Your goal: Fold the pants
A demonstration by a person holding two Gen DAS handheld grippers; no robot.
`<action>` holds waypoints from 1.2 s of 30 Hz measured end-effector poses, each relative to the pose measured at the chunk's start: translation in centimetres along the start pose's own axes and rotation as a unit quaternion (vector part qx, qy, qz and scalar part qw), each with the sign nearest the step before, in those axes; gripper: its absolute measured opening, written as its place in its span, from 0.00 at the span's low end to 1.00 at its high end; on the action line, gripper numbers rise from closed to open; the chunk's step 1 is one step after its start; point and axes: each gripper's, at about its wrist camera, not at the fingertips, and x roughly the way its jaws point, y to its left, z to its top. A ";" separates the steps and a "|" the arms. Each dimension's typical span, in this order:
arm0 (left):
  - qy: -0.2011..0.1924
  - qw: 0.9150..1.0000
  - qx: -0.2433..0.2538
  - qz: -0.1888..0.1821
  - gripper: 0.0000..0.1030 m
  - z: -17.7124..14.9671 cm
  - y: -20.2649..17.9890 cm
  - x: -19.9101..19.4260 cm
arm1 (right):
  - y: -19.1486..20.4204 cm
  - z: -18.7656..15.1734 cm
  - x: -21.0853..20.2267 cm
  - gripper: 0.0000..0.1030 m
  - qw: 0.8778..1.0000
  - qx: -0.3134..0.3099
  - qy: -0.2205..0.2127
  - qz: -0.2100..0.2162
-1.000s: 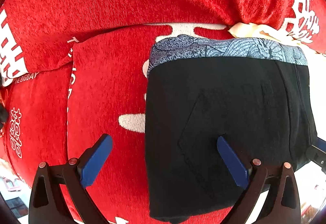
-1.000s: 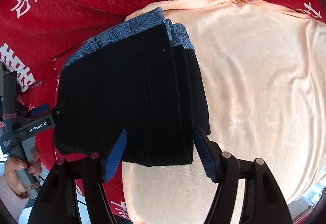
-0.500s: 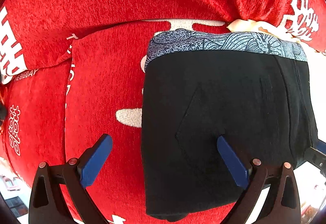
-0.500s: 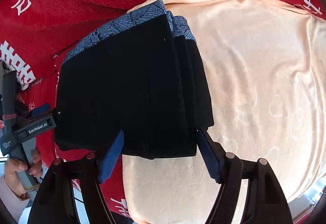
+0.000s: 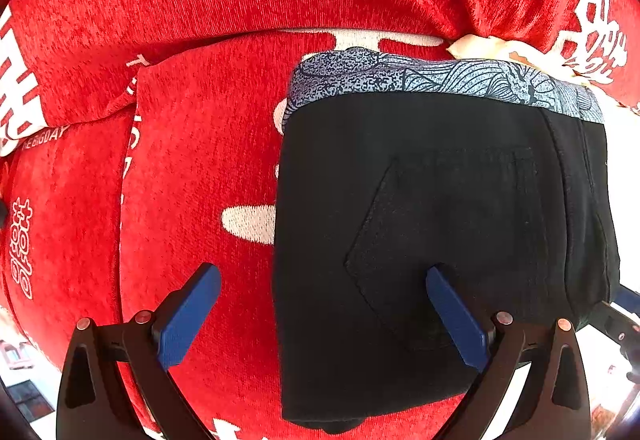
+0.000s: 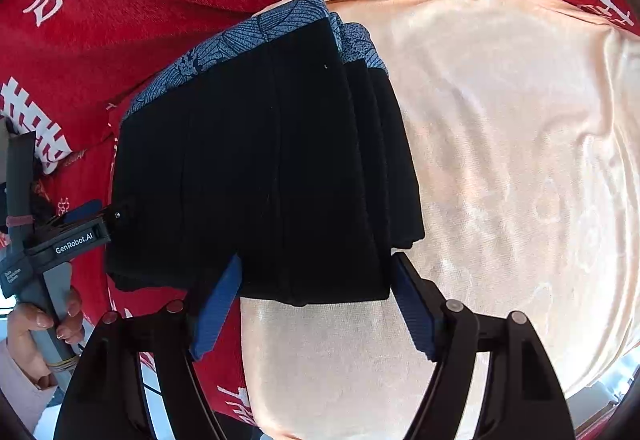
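Observation:
Black pants point(image 5: 440, 224) with a blue patterned waistband point(image 5: 440, 80) lie folded into a compact stack on a red cover. In the right wrist view the stack point(image 6: 260, 168) straddles the red cover and a peach cloth. My left gripper point(image 5: 320, 316) is open, its left finger over red fabric and its right finger over the pants' back pocket. My right gripper point(image 6: 316, 304) is open, straddling the stack's near edge. The left gripper also shows in the right wrist view point(image 6: 80, 228) at the stack's left side.
A red cover with white characters point(image 5: 180, 160) spreads under everything and rises behind. A peach satin cloth point(image 6: 500, 160) lies to the right of the pants. A person's hand point(image 6: 36, 324) holds the left gripper's handle at the lower left.
Both grippers stay open. The right gripper has pulled back slightly, so the stack's near edge now sits between its fingertips. The left view shifted only slightly; the pants lie still.

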 end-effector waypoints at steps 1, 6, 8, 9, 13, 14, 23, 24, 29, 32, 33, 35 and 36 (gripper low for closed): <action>0.002 1.000 -0.002 -0.003 1.00 0.0 0.1 0.1 | 0.0 -0.2 0.0 0.76 1.000 -0.001 0.002 0.000; 0.010 1.000 -0.013 -0.020 1.00 0.0 0.5 0.3 | -0.2 -1.1 0.0 0.77 1.000 -0.003 0.005 -0.001; 0.014 0.999 -0.017 -0.029 1.00 -0.1 0.7 0.3 | 0.1 -1.3 0.1 0.77 1.000 -0.002 0.005 -0.002; 0.017 0.999 -0.019 -0.034 1.00 -0.2 0.8 0.4 | 0.1 -1.4 0.0 0.77 1.000 -0.003 0.005 -0.002; 0.027 0.998 -0.030 -0.048 1.00 -0.4 1.3 0.5 | 0.3 -1.5 0.0 0.77 1.000 -0.003 0.006 -0.003; 0.027 0.998 -0.032 -0.049 1.00 -0.5 1.3 0.5 | 0.4 -1.6 0.0 0.77 1.000 -0.003 0.006 -0.003; 0.023 0.999 -0.023 -0.043 1.00 -0.7 1.1 0.2 | 0.9 -1.1 -0.2 0.77 1.000 -0.007 0.008 -0.002; 0.023 0.999 -0.023 -0.043 1.00 -0.8 1.1 0.2 | 0.9 -1.1 -0.2 0.77 1.000 -0.008 0.009 -0.001; 0.023 0.999 -0.024 -0.041 1.00 -0.6 0.9 0.3 | 1.1 -1.2 -0.3 0.77 1.000 -0.008 0.009 0.002; 0.022 0.999 -0.024 -0.042 1.00 -0.6 0.9 0.5 | 0.8 -1.1 -0.6 0.77 1.000 -0.005 0.009 0.006; 0.023 0.999 -0.025 -0.043 1.00 -0.6 0.9 0.5 | 0.7 -1.2 -0.7 0.77 1.000 -0.004 0.009 0.006; 0.024 0.998 -0.025 -0.044 1.00 -0.6 1.0 0.5 | -0.1 -1.1 -0.9 0.77 1.000 -0.005 0.009 0.008; 0.024 0.998 -0.024 -0.044 1.00 -0.6 1.0 0.5 | -0.2 -1.1 -1.0 0.77 1.000 -0.006 0.009 0.009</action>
